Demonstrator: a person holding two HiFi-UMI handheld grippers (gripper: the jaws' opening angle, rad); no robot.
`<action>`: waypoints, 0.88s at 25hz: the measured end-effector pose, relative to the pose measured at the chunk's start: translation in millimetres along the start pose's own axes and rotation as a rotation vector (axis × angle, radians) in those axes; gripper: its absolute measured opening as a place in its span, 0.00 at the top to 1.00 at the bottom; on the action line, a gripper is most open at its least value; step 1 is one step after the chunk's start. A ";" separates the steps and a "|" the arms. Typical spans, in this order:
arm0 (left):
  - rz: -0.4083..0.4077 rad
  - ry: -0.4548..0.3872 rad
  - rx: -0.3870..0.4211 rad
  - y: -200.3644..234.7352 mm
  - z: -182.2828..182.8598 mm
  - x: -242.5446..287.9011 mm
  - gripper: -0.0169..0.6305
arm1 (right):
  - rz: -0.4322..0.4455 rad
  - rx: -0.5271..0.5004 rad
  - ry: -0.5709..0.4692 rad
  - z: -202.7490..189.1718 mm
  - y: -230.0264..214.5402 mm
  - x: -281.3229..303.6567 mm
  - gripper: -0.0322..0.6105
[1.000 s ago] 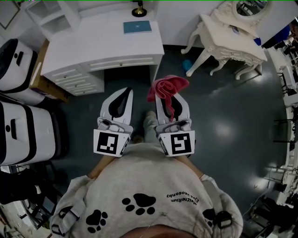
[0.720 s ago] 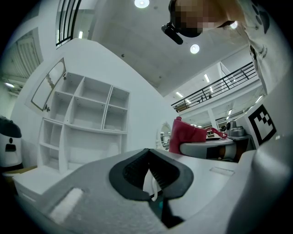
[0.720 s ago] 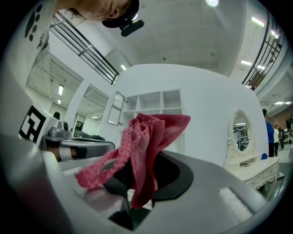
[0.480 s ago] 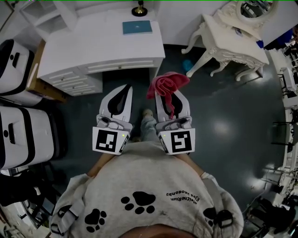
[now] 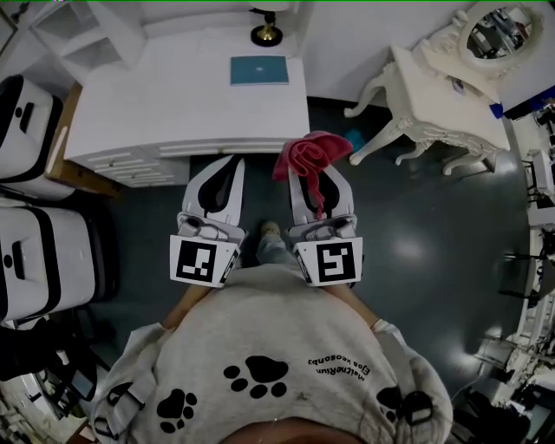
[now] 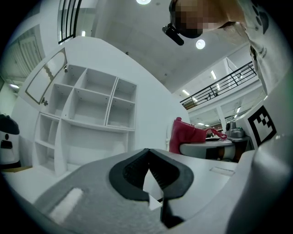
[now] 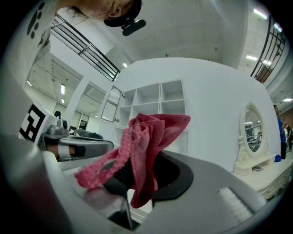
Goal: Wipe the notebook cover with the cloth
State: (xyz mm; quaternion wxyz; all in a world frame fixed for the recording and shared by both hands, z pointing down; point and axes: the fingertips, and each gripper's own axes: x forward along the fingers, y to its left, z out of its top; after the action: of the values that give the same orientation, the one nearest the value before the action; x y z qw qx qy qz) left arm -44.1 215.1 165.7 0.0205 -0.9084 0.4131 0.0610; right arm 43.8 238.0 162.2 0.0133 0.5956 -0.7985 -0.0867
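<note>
A teal notebook (image 5: 259,69) lies flat on the white desk (image 5: 173,104), near its back right part. My right gripper (image 5: 314,170) is shut on a crumpled pink cloth (image 5: 309,158), which bunches above the jaws in the right gripper view as the cloth (image 7: 145,145). It hangs over the dark floor just off the desk's front right corner. My left gripper (image 5: 227,171) is shut with nothing in it, its tips at the desk's front edge. The left gripper view shows its jaws closed and the cloth (image 6: 188,135) off to the right.
A lamp base (image 5: 266,35) stands behind the notebook. White shelving (image 5: 82,26) rises at the desk's left. An ornate white dressing table (image 5: 451,95) with a mirror stands to the right. Two black-and-white machines (image 5: 39,208) sit at far left. Drawers (image 5: 143,160) front the desk.
The desk and notebook have slid lower and nearer in the head view as I stepped towards them. Both grippers keep their pose, the cloth still held.
</note>
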 end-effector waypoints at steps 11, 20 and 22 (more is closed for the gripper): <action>0.087 0.003 -0.003 26.2 -12.8 88.6 0.98 | 0.079 0.005 0.000 -18.2 -68.0 74.0 0.83; 0.131 0.023 0.018 31.9 -16.2 114.9 0.98 | 0.116 0.031 -0.006 -25.7 -91.9 98.4 0.83; 0.138 0.027 0.019 33.2 -17.6 116.7 0.98 | 0.121 0.037 -0.001 -29.0 -93.5 100.5 0.83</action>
State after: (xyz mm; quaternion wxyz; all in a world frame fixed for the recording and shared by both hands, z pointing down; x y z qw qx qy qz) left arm 8.6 104.4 168.7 0.0190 -0.8782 0.4756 0.0461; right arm 106.9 112.9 168.1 0.0072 0.5464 -0.8344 -0.0714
